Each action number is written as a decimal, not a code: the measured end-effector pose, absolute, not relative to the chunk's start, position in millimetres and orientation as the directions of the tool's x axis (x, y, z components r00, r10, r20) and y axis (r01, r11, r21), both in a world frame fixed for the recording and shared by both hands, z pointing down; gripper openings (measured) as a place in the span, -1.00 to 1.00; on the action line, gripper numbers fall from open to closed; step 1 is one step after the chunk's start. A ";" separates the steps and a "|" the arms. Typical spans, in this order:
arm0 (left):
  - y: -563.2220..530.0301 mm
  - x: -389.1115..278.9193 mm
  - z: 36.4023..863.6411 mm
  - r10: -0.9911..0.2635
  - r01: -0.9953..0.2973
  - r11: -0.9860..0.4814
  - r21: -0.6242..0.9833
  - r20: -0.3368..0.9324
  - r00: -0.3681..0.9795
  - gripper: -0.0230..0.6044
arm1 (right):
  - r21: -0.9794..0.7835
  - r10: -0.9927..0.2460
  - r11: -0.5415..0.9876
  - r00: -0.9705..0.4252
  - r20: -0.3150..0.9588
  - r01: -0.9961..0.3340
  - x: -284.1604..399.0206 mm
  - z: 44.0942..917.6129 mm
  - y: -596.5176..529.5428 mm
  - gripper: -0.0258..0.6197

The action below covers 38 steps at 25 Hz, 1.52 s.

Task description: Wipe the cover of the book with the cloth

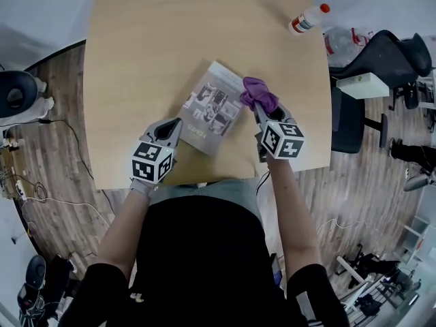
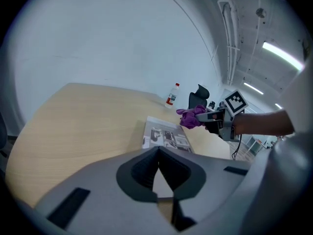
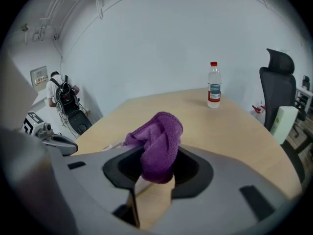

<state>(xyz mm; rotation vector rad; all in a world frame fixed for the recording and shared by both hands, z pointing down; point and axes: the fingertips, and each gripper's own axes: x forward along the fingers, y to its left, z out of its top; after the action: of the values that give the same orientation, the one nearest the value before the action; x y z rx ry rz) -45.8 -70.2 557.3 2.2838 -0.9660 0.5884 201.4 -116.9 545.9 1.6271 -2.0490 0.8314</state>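
Note:
A grey-covered book (image 1: 212,107) lies at an angle on the wooden table (image 1: 150,46), near its front edge. My right gripper (image 1: 259,107) is shut on a bunched purple cloth (image 1: 257,94), which hangs at the book's right edge. The right gripper view shows the cloth (image 3: 156,141) bulging up between the jaws. My left gripper (image 1: 178,122) is shut with nothing in it, its tip at the book's near left edge; I cannot tell if it touches. In the left gripper view the book (image 2: 166,137) lies just past the tips, with the cloth (image 2: 191,116) beyond.
A plastic bottle with a red cap (image 1: 308,19) lies near the table's far right edge. A black office chair (image 1: 381,56) stands to the right of the table. Cables run over the wooden floor (image 1: 54,155) on the left.

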 end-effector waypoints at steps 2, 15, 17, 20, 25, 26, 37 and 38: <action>-71.7 -45.5 564.4 -0.486 -0.755 -0.561 0.339 0.603 0.632 -0.86 | -0.202 -0.720 0.149 -0.247 0.649 -0.968 202.1 556.8 -124.4 -0.42; -71.5 -48.3 601.2 -0.425 -0.768 -0.544 0.338 0.678 0.600 -0.86 | -0.191 -0.664 0.152 -0.243 0.707 -0.970 200.1 596.3 -146.9 -0.43; -69.6 -49.8 608.6 -0.409 -0.767 -0.548 0.334 0.692 0.594 -0.86 | -0.194 -0.661 0.151 -0.245 0.709 -0.969 199.2 598.5 -145.7 -0.43; -66.7 -50.9 611.7 -0.410 -0.765 -0.553 0.331 0.691 0.595 -0.86 | -0.201 -0.659 0.147 -0.247 0.710 -0.969 197.2 600.0 -140.4 -0.43; -67.4 -49.3 611.5 -0.429 -0.756 -0.578 0.307 0.674 0.601 -0.86 | -0.208 -0.653 0.146 -0.252 0.714 -0.967 191.3 602.0 -130.0 -0.43; -67.4 -49.4 611.6 -0.429 -0.754 -0.581 0.307 0.672 0.604 -0.86 | -0.208 -0.651 0.150 -0.255 0.715 -0.967 188.9 602.3 -127.2 -0.43; -67.9 -50.1 612.2 -0.435 -0.749 -0.570 0.337 0.649 0.623 -0.86 | -0.259 -0.615 0.188 -0.319 0.721 -0.947 153.2 605.4 -78.2 -0.43; -67.9 -50.4 611.8 -0.440 -0.751 -0.570 0.334 0.648 0.622 -0.86 | -0.264 -0.608 0.197 -0.328 0.723 -0.944 148.2 605.4 -71.9 -0.43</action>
<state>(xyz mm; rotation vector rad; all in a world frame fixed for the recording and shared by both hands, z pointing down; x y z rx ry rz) -50.4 -67.9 611.8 2.2472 -0.9304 0.6798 148.2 -71.9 605.4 1.4444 -2.0134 0.9609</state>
